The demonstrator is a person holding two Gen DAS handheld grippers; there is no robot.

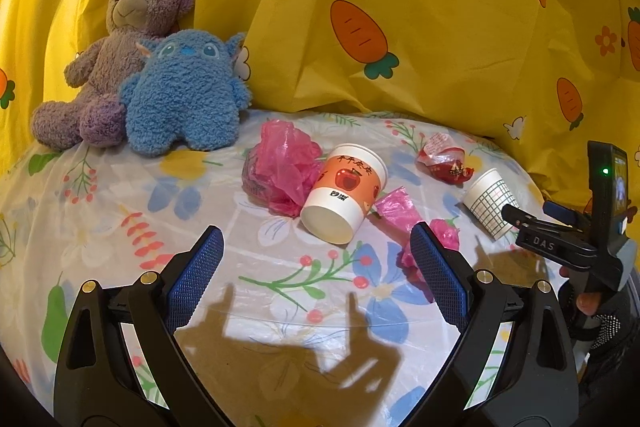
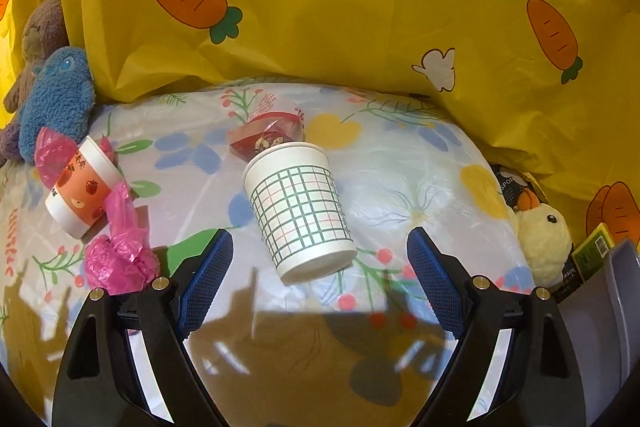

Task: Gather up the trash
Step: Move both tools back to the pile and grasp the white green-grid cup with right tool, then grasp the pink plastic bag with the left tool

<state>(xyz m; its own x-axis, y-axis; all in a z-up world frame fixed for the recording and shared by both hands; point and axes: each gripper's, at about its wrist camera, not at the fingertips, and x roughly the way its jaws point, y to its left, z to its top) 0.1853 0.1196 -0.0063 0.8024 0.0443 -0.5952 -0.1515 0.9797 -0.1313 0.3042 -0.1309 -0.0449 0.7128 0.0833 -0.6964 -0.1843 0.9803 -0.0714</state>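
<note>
Trash lies on a floral plastic sheet [image 1: 100, 195]. An orange apple-print paper cup [image 1: 344, 193] lies on its side beside a crumpled pink plastic bag [image 1: 282, 167]; the cup also shows in the right wrist view [image 2: 80, 191]. Smaller pink scraps [image 1: 400, 207] lie to its right and also show in the right wrist view [image 2: 120, 255]. A white checked paper cup [image 2: 300, 211] lies on its side just ahead of my open right gripper [image 2: 320, 251]; it also shows in the left wrist view [image 1: 490, 201]. A red wrapper [image 2: 266, 137] lies behind it. My left gripper [image 1: 316, 247] is open and empty, short of the orange cup.
A purple teddy bear [image 1: 112, 55] and a blue plush [image 1: 186, 89] sit at the back left against a yellow carrot-print cloth [image 1: 400, 7]. A yellow duck plush [image 2: 546, 239], books and a grey bin [image 2: 600, 307] stand at the right.
</note>
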